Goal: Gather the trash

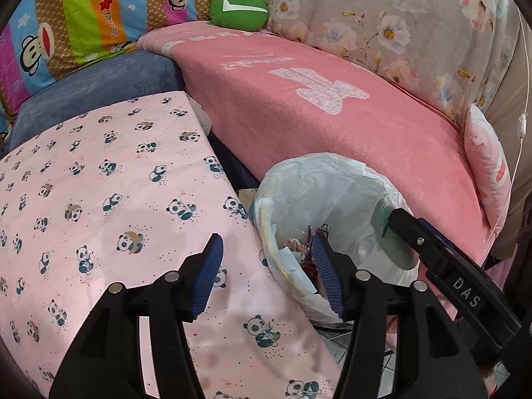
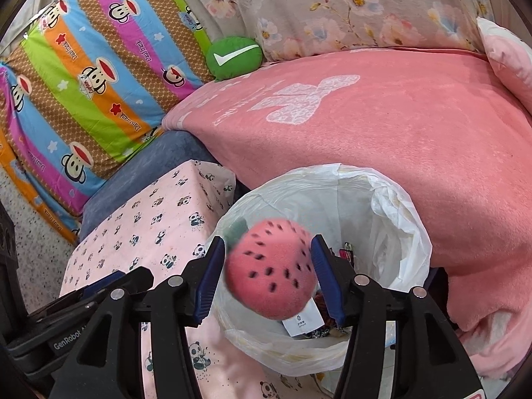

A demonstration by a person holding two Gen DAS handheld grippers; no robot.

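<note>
A waste bin lined with a white plastic bag (image 2: 392,206) stands between a panda-print surface and a pink blanket. In the right wrist view, a pink strawberry plush (image 2: 269,276) with dark seeds and a white tag hangs blurred over the bin's mouth, between the blue pads of my right gripper (image 2: 266,239). A thin gap shows at the left pad, so the jaws stand open around it. My left gripper (image 1: 266,237) is open and empty, hovering over the bin's left rim (image 1: 332,179). Paper and wrappers (image 1: 299,259) lie inside the bin.
The pink panda-print cloth (image 1: 116,199) covers a raised surface left of the bin. A pink blanket (image 1: 332,116) drapes the sofa behind it, with a green round cushion (image 1: 239,10), a striped monkey-print quilt (image 2: 99,83) and floral fabric (image 2: 332,10). My right tool's body (image 1: 449,266) crosses the bin's right side.
</note>
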